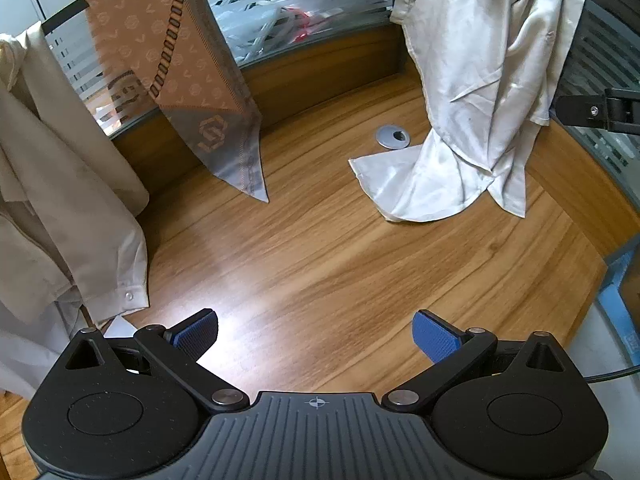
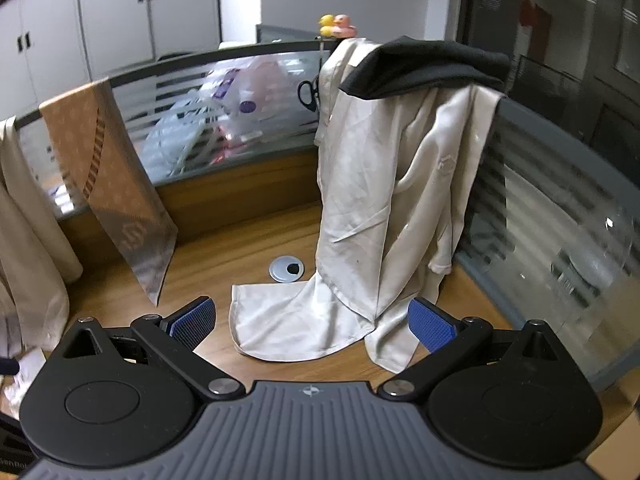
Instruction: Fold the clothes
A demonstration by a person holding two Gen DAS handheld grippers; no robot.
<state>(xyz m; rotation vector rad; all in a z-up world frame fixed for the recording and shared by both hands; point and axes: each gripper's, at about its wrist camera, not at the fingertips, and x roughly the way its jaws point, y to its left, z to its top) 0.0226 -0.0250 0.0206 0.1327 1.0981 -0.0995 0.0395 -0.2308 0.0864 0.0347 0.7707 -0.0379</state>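
With both tools spread wide and empty, take the cream shirt (image 2: 384, 208) draped from the partition onto the worktop (image 1: 320, 264) by its trailing hem; it looks thin, limp, probably slippery.

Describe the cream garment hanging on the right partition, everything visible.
The cream garment looks like thin, satiny, wrinkled fabric with a faint emblem on the chest. It drapes over the partition corner, hanging nearly full length, and its lower hem spreads flat on the wooden desk beside the round grommet. A black cloth lies on top of it. Neither gripper touches it.
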